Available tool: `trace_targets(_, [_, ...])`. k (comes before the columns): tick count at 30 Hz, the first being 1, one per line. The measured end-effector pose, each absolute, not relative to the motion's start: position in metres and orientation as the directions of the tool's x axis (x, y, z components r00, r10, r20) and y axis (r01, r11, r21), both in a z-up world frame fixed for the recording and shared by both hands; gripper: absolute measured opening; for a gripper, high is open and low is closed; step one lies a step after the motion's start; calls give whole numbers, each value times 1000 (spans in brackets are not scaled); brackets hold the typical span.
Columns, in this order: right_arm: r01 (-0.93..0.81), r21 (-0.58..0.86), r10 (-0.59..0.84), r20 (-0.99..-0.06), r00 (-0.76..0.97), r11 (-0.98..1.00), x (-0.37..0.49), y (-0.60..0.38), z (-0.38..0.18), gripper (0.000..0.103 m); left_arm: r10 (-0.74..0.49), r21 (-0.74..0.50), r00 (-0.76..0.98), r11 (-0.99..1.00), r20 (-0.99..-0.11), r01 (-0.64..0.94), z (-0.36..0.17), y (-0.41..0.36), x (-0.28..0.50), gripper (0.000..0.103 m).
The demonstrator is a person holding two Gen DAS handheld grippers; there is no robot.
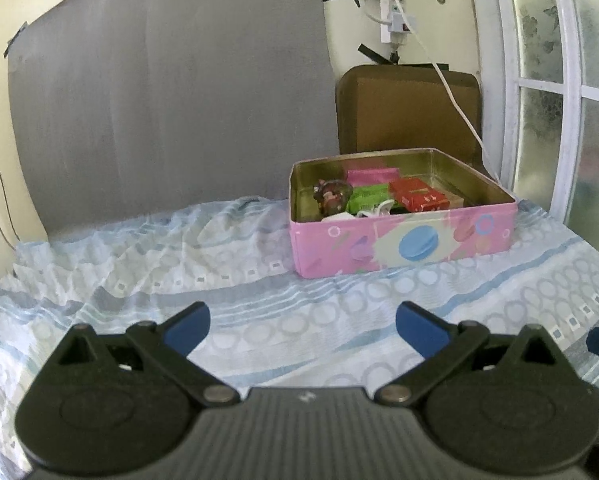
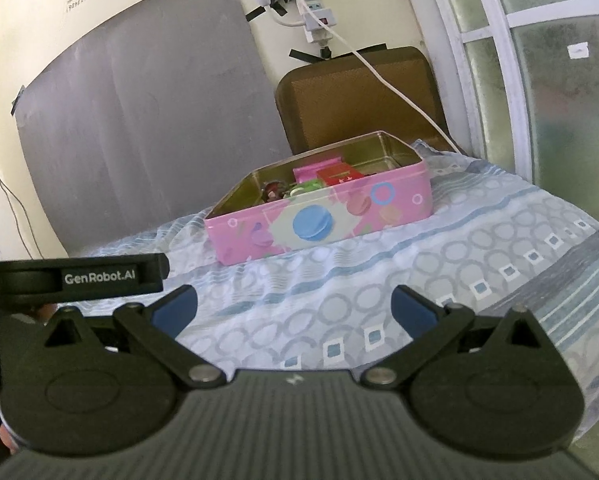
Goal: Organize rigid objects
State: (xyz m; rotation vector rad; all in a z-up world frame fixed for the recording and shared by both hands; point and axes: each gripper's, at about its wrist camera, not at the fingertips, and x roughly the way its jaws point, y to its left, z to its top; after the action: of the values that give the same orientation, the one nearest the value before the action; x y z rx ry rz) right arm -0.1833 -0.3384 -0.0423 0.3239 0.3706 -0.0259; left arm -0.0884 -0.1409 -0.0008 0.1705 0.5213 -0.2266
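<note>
Two empty grippers above a patterned bedsheet (image 1: 139, 264).
Left gripper (image 1: 302, 326) and right gripper (image 2: 294, 309) both spread wide, holding nothing; open pink rectangular metal tin (image 1: 403, 240) sits ahead.

A blue-and-white patterned sheet (image 1: 179, 264) covers the bed. Behind it a large grey board (image 1: 167, 92) leans against the cream wall, beside a brown cushioned panel (image 1: 407, 108). Above, a white power strip (image 2: 315, 12) is held with black tape, its white cable (image 2: 395, 88) trailing down. A frosted-glass window (image 1: 555, 92) stands at right.
</note>
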Motion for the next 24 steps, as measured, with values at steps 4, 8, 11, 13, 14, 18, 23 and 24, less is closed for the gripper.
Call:
trace_targets(4, [82, 310, 37, -361, 932, 947, -183, -340, -43, 103, -172, 95, 833, 961, -526, 259, -4, -140, -88, 103])
trace_targets(8, [72, 309, 48, -362, 931, 948, -183, -337, -43, 103, -163, 109, 831, 960, -531, 258, -8, -139, -90, 103])
trace_targets(11, [70, 305, 49, -365, 930, 950, -182, -335, -43, 103, -156, 106, 828, 962, -539, 251, -10, -138, -89, 103])
trace_targets(13, [68, 305, 53, -371, 927, 950, -180, -334, -45, 103, -158, 99, 822, 963, -547, 251, -12, -137, -87, 103])
trace_targets(14, [68, 303, 54, -376, 925, 950, -179, -334, -47, 103, -156, 100, 821, 963, -549, 249, -13, -137, -86, 103])
trace_targets(18, [77, 294, 47, -393, 918, 953, -176, -334, -51, 103, -153, 101, 817, 963, -556, 249, -16, -137, -85, 103])
trace_targets(23, [121, 323, 14, -385, 923, 939, -176, -343, -53, 103, -145, 112, 818, 963, -556, 246, -20, -137, -83, 103])
trace_targets(24, [132, 334, 7, -383, 924, 933, -176, -346, -54, 103, -140, 116, 818, 963, -557, 244, -21, -136, -82, 103])
